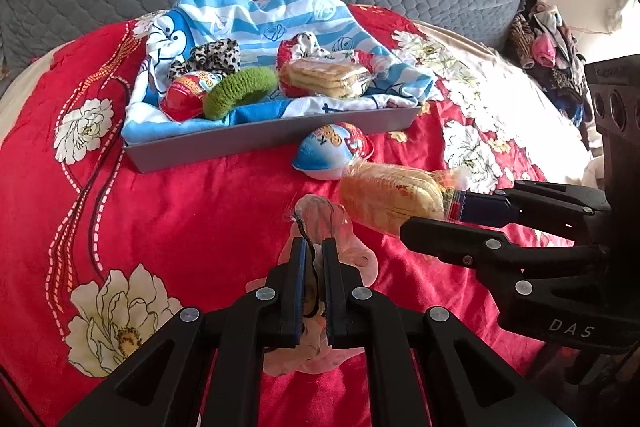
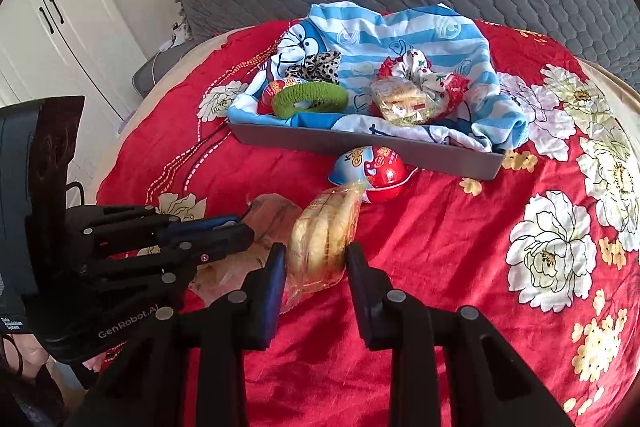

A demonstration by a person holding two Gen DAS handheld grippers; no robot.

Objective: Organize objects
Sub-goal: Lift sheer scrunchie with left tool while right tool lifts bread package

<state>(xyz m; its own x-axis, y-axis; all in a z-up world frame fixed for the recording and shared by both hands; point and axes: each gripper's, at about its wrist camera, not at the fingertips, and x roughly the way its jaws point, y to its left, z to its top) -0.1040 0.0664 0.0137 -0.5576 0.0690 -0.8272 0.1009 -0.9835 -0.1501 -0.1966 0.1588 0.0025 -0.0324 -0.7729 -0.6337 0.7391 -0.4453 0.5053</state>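
A: Where are we w/ the left tool?

B: We're clamping it on the pink scrunchie, fingers nearly together w/ the sheer fabric and its dark band pinched between the pads. It's lying on the red bedspread, near side, well short of the tray.

A: And the right tool?

B: We're straddling the cracker pack w/ it. Jaws are standing apart, one on each side; can't tell if the pads are touching the wrapper yet, so we're calling it open, not gripping.

A: Tray contents?

B: Blue striped cloth lining it, w/ a leopard scrunchie, green scrunchie, red egg at left, and another cracker pack at right. A blue-red egg is sitting on the bed just in front of the tray wall.

A: So how are we doing this well?

B: Prob. squeezing the crackers gently, mid-pack, since they're brittle and the wrapper's slippery. Lifting the scrunchie clear before moving far, bc the loose fabric could be dragging. Also keeping both tools apart; they're crowding each other now.
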